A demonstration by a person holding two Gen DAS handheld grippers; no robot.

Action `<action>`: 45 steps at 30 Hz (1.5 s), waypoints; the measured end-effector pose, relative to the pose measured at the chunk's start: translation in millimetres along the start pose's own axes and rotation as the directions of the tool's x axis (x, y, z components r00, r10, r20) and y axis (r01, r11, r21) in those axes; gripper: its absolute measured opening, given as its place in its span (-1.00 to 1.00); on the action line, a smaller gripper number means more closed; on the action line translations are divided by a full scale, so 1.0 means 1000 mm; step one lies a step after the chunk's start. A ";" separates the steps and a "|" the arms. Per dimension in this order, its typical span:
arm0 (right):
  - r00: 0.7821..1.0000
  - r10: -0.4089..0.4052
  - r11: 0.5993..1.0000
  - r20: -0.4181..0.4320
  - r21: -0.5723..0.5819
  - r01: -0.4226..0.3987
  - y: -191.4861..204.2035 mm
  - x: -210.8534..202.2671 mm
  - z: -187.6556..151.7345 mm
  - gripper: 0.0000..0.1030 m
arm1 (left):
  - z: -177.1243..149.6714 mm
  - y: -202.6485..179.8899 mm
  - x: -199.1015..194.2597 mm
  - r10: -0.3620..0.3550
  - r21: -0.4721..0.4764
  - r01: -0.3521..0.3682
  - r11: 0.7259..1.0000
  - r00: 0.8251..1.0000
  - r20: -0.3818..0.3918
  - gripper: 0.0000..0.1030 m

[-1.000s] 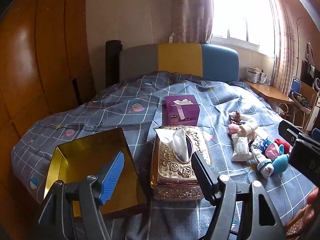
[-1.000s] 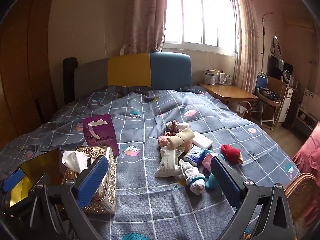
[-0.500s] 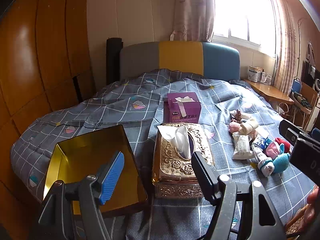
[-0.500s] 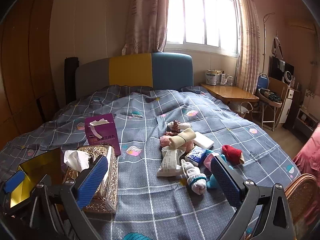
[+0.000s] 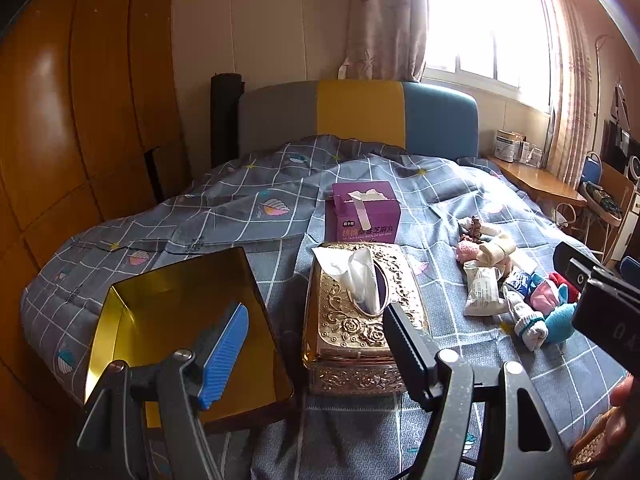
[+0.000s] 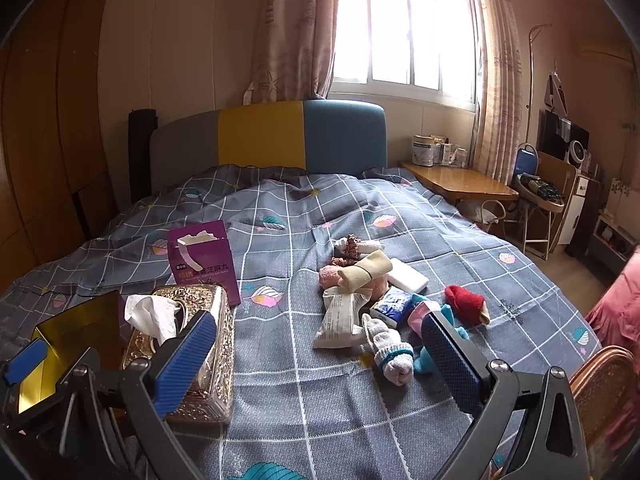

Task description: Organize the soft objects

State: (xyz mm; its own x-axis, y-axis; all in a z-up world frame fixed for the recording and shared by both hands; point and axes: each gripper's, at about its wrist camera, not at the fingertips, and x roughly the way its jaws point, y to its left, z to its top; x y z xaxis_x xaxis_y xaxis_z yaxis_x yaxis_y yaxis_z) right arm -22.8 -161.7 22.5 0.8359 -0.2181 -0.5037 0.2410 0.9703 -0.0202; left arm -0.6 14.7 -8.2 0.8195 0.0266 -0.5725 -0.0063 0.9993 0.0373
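A heap of soft things (image 6: 376, 300) lies on the grey checked bedspread: rolled socks, a white packet (image 6: 338, 320), a tissue pack, a red sock (image 6: 466, 300), a white-and-teal sock roll (image 6: 392, 354). The same heap (image 5: 504, 284) shows at the right of the left wrist view. My right gripper (image 6: 320, 356) hovers open in front of the heap, nothing between its fingers. My left gripper (image 5: 316, 344) is open too, above the gold tin (image 5: 176, 292) and the ornate gold tissue box (image 5: 360, 320). The tin looks bare inside.
A purple carton (image 5: 362, 212) stands behind the tissue box. A wooden wardrobe (image 5: 60, 120) runs along the left. A bedside table (image 6: 460, 180) with cans, a chair and shelves stand at the right. A wicker piece (image 6: 604, 384) sits at the bed's near right corner.
The view in both cameras has shifted only slightly; the grippers keep the same opening and nothing on the bed has moved.
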 end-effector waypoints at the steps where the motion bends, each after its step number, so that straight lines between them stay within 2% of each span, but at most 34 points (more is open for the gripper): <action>1: 1.000 -0.001 1.000 0.001 -0.002 0.001 0.001 0.000 0.000 1.00 | 0.000 -0.001 0.000 0.000 0.002 0.000 1.000 1.000 0.001 0.37; 16: 0.998 -0.015 1.000 -0.054 0.003 0.015 -0.009 0.020 -0.010 1.00 | -0.001 -0.009 0.003 0.008 0.040 -0.008 0.999 1.000 -0.004 0.37; 34: 0.991 -0.092 0.991 -0.102 0.089 0.101 -0.062 0.046 -0.008 1.00 | -0.003 -0.017 0.006 -0.017 0.069 0.018 0.997 1.000 -0.018 0.37; 45: 0.988 -0.100 0.987 -0.121 0.110 0.114 -0.077 0.054 -0.010 1.00 | -0.002 -0.024 0.007 -0.031 0.096 0.033 0.995 0.999 -0.016 0.37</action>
State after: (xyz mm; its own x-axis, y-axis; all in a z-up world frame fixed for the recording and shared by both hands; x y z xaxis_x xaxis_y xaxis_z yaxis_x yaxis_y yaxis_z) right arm -0.9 -247.5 -11.8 0.7417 -0.3001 -0.5999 0.3875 0.9217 0.0179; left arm 3.9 -9.0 -14.9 0.8097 -0.0042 -0.5868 0.0756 0.9924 0.0972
